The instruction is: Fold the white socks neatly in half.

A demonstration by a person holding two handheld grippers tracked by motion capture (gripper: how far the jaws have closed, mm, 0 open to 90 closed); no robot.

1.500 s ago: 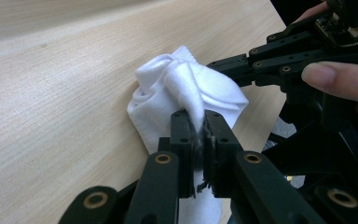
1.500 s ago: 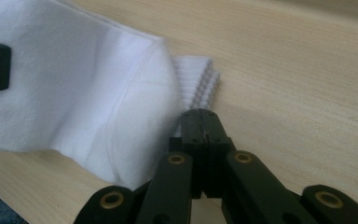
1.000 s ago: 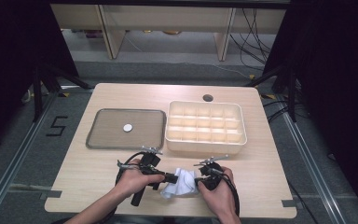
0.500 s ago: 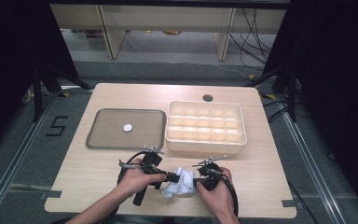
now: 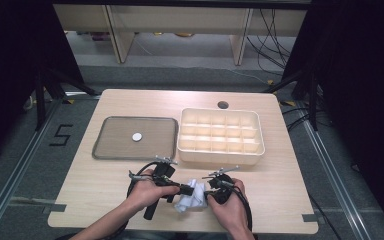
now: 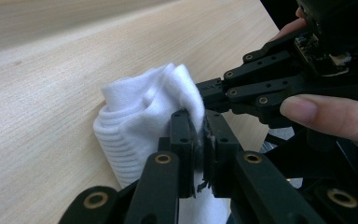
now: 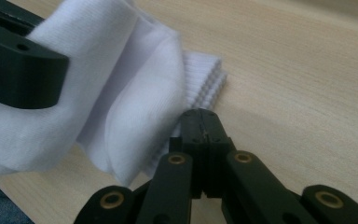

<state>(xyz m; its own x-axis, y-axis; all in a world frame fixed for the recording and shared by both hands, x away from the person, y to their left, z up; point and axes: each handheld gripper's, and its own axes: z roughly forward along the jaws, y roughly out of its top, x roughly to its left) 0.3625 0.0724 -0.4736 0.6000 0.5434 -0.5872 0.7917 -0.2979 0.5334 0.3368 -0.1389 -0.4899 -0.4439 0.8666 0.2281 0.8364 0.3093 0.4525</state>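
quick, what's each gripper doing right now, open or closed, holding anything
Left gripper: closed on the white sock.
Right gripper: closed on the sock's edge.

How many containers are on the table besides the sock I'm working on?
2. A flat grey tray lies at the left with a small white disc on it; a cream compartment box sits to its right. Nothing else looks hidden.

White ribbed sock (image 6: 140, 116), black grippers, cream tray (image 5: 220, 137), pale wooden table (image 5: 95, 185).

Overhead view, 2 close claw views
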